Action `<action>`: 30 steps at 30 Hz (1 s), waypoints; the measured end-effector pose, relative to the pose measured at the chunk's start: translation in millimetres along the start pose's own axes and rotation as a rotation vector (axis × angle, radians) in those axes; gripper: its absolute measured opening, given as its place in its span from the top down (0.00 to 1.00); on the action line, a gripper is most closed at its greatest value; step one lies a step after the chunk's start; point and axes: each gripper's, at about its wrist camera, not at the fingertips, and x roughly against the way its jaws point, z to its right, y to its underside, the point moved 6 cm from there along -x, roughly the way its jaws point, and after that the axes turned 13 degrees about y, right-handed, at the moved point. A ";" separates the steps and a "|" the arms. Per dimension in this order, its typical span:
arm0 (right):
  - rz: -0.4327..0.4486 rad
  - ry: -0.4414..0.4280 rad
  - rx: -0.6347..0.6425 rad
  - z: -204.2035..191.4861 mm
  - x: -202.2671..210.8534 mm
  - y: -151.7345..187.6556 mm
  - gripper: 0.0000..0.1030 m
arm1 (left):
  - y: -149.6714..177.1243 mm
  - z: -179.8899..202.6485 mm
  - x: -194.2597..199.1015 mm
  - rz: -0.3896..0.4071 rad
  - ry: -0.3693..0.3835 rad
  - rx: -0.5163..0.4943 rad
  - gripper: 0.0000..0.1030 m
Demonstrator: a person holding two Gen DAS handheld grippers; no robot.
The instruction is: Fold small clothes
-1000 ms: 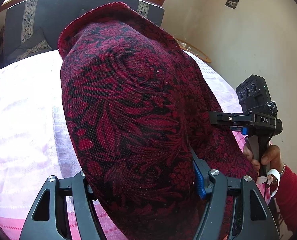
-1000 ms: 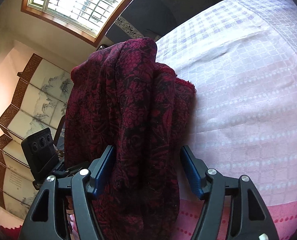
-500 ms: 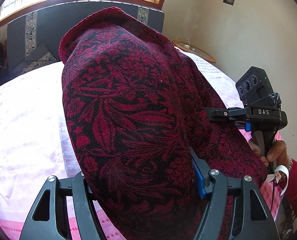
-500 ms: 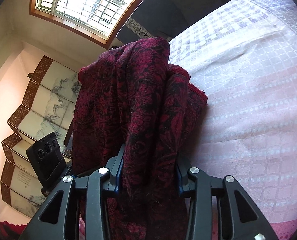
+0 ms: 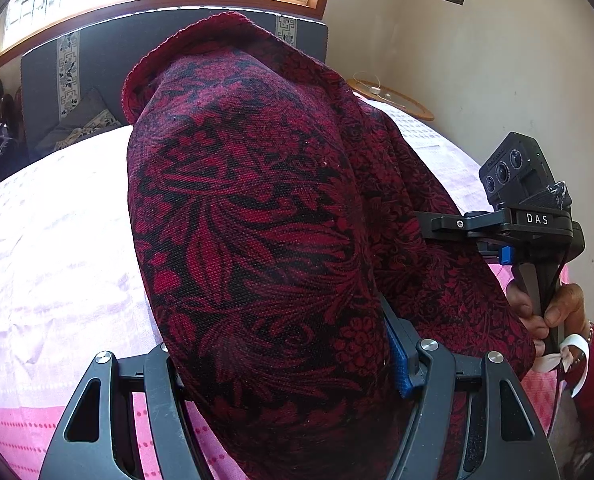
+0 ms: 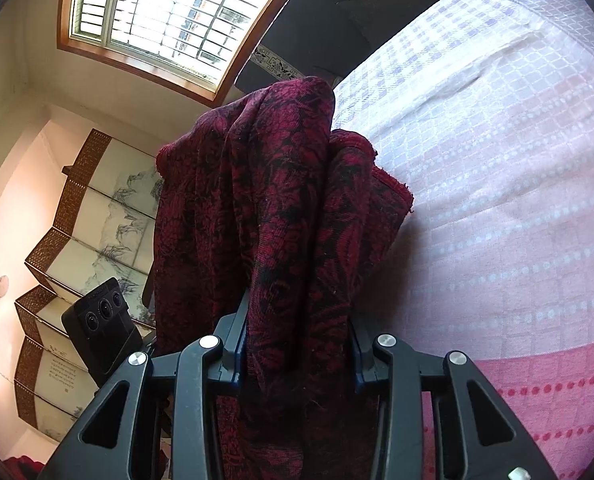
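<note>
A dark red cloth with a black floral pattern (image 5: 265, 240) hangs lifted above the bed. My left gripper (image 5: 289, 364) has the cloth draped thickly between its fingers, which stand wide around the bunched fabric. My right gripper (image 6: 297, 344) is shut on a bunched fold of the same cloth (image 6: 281, 216). In the left wrist view the right gripper (image 5: 429, 226) reaches into the cloth from the right, with the holding hand (image 5: 545, 312) below it. The cloth's edge hangs folded over in the right wrist view.
The bed has a pink and lilac checked cover (image 6: 497, 168) under the cloth. A dark sofa with cushions (image 5: 77, 92) stands beyond the bed below a window. A folding screen (image 6: 77, 220) stands by the wall. The left gripper's camera block (image 6: 101, 320) is close beside the cloth.
The right gripper's fingers have closed from wide apart onto the bunched cloth. The cloth has risen a little. The left gripper keeps its hold.
</note>
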 end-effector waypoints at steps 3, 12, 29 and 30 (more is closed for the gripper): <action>-0.006 -0.002 0.005 -0.2 -3.6 -3.5 0.65 | 8.1 2.5 11.8 -0.002 -0.005 0.002 0.33; -0.024 -0.037 0.005 -9.4 -10.0 0.8 0.65 | 38.9 3.6 51.6 0.005 -0.025 0.023 0.33; -0.050 -0.092 0.077 -46.2 -23.0 15.8 0.65 | 83.1 -10.9 147.0 0.035 -0.079 0.050 0.33; -0.052 -0.092 0.081 -48.2 -24.2 16.5 0.65 | 83.6 -11.0 149.8 0.037 -0.080 0.053 0.33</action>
